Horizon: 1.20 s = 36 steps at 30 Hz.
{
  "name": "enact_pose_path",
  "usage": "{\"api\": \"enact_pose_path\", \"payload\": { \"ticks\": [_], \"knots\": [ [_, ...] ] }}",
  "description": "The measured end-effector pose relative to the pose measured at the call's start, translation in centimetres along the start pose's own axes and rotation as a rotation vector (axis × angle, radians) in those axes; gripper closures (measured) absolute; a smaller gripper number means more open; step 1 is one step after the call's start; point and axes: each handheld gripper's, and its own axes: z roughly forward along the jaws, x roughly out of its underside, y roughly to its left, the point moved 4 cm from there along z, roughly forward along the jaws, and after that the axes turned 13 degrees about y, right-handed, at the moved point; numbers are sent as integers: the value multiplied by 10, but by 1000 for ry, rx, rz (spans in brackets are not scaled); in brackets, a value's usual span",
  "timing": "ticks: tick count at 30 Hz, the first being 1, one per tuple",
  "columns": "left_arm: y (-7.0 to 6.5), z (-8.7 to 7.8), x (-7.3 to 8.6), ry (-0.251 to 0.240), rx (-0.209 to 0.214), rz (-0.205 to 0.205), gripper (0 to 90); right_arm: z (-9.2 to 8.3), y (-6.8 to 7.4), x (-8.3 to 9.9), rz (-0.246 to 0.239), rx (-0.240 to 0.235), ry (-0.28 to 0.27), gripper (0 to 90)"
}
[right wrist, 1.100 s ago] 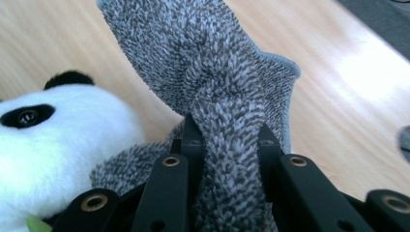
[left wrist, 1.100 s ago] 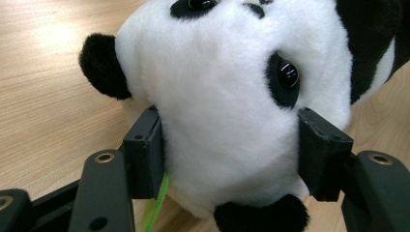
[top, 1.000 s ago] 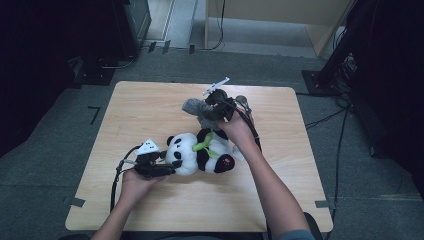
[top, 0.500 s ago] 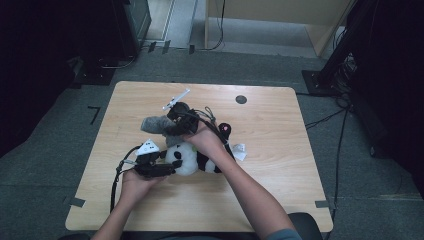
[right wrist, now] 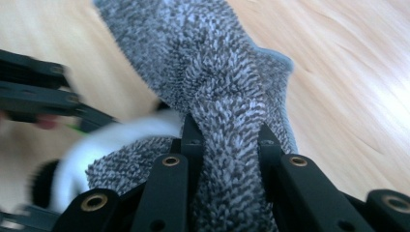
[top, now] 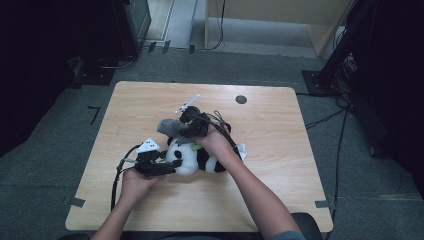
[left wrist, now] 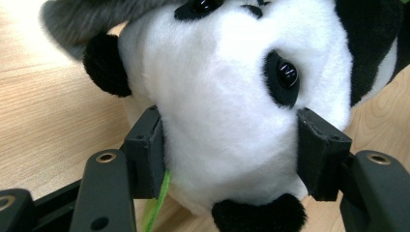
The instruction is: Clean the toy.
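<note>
A black-and-white panda plush (top: 197, 159) lies on the wooden table (top: 280, 190), near its middle. My left gripper (top: 162, 167) comes at its head from the left. In the left gripper view the pads (left wrist: 145, 152) press into both sides of the white head (left wrist: 227, 96). My right gripper (top: 182, 129) hovers just behind the panda's head, shut on a grey fuzzy cloth (top: 169, 127). In the right gripper view the cloth (right wrist: 212, 72) is bunched between the jaws and fans out above them. The blurred panda (right wrist: 121, 135) and the left gripper (right wrist: 43, 96) lie beyond it.
A small round black hole (top: 241, 99) sits near the table's far edge. A white tag (top: 241, 150) sticks out at the panda's right. Cables trail from both grippers across the table. Dark stands and cables on grey floor ring the table.
My right gripper has carried the grey cloth leftward and down, from behind the panda's body to just over its head. The left gripper and the panda have stayed put.
</note>
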Motion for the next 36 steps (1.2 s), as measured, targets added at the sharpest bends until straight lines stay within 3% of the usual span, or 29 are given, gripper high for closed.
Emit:
{"api": "enact_pose_path", "payload": {
  "ticks": [4,6,11,14,15,19,21,23,27,31,33,36],
  "knots": [
    [0,0,-1,-1,5,-7,374,-3,-23,14,28,94,42,743],
    [-1,0,-1,-1,2,1,374,-6,-28,18,45,78,27,739],
    [0,0,-1,0,4,5,373,-21,-42,24,84,134,-17,754],
    [-1,1,0,1,1,13,371,-25,-47,30,112,110,-27,757],
    [0,1,-1,3,4,9,371,-30,-50,36,118,99,-55,758],
    [1,0,-1,5,13,7,371,-38,-62,46,151,127,-96,758],
    [1,1,-1,0,18,12,368,-43,-69,47,179,109,-131,757],
    [2,1,-1,-3,22,16,367,-50,-72,47,177,105,-175,758],
    [2,1,0,-3,17,21,365,-77,-75,52,200,110,-299,758],
    [1,1,0,-1,18,15,363,-104,-78,64,212,106,-376,754],
    [1,0,-1,0,16,17,362,-116,-79,75,216,105,-399,753],
    [1,0,-1,1,17,14,361,-115,-78,91,208,116,-384,750]
  ]
}}
